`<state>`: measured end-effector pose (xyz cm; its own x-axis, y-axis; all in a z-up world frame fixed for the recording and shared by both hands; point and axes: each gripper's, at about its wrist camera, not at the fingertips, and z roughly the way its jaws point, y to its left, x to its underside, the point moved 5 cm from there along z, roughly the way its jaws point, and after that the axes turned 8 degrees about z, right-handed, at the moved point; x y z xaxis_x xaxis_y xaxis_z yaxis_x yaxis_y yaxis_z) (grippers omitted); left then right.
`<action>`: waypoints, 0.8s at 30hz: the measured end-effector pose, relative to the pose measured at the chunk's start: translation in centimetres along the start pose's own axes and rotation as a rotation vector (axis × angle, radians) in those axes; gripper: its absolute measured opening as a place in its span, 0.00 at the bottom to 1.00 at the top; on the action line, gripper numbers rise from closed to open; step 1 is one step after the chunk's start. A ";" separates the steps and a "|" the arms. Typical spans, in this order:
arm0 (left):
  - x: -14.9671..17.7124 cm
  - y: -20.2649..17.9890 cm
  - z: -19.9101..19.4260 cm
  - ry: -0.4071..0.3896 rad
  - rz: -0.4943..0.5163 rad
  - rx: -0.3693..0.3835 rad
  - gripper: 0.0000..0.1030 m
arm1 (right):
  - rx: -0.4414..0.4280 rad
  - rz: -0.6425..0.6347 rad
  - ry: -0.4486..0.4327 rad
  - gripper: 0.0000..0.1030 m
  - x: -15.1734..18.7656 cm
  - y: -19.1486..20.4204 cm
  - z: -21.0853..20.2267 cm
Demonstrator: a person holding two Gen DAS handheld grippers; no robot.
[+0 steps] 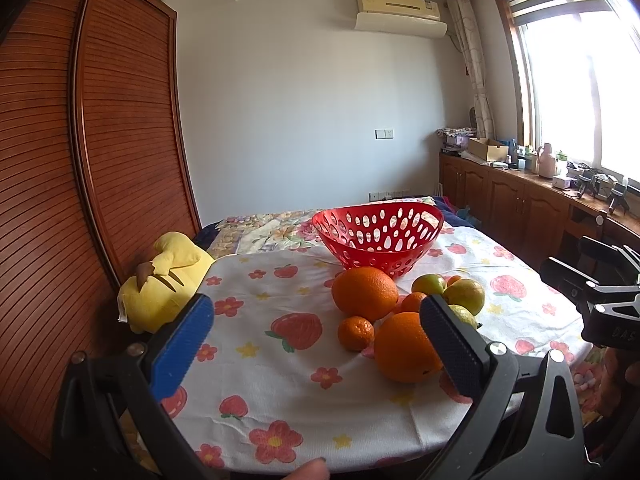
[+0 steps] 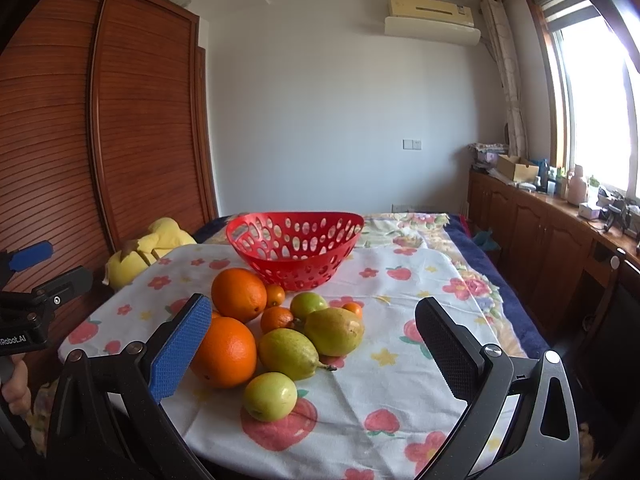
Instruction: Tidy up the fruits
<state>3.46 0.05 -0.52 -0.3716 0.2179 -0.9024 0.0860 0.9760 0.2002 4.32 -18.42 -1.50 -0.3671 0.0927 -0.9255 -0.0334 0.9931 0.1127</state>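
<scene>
An empty red perforated basket (image 1: 378, 236) (image 2: 294, 246) stands at the far side of the flowered cloth. In front of it lies a pile of fruit: two large oranges (image 1: 364, 293) (image 1: 406, 348) (image 2: 239, 294) (image 2: 226, 352), small mandarins (image 1: 355, 333) (image 2: 277, 319), two pears (image 2: 334, 330) (image 2: 289, 353) and green round fruits (image 2: 270, 396) (image 2: 308, 304). My left gripper (image 1: 316, 344) is open and empty, hovering before the pile. My right gripper (image 2: 314, 346) is open and empty, above the near fruits.
A yellow plush toy (image 1: 164, 280) (image 2: 148, 246) lies at the table's left edge beside a wooden wardrobe (image 1: 80, 160). A low cabinet (image 2: 560, 232) with clutter runs under the window at the right. The other gripper shows at the frame edge (image 1: 600, 292) (image 2: 28, 300).
</scene>
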 end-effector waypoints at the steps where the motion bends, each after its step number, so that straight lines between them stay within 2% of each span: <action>1: 0.0 0.0 0.0 -0.001 0.000 -0.001 1.00 | 0.000 0.000 0.000 1.00 0.0 0.0 0.0; 24: -0.5 -0.3 -1.0 -0.019 0.005 0.010 1.00 | -0.002 0.000 -0.005 1.00 -0.4 0.2 -0.4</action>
<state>2.69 -0.36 0.30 -0.3537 0.2229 -0.9084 0.0968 0.9747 0.2015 4.13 -18.24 -0.99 -0.3620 0.0927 -0.9275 -0.0356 0.9929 0.1132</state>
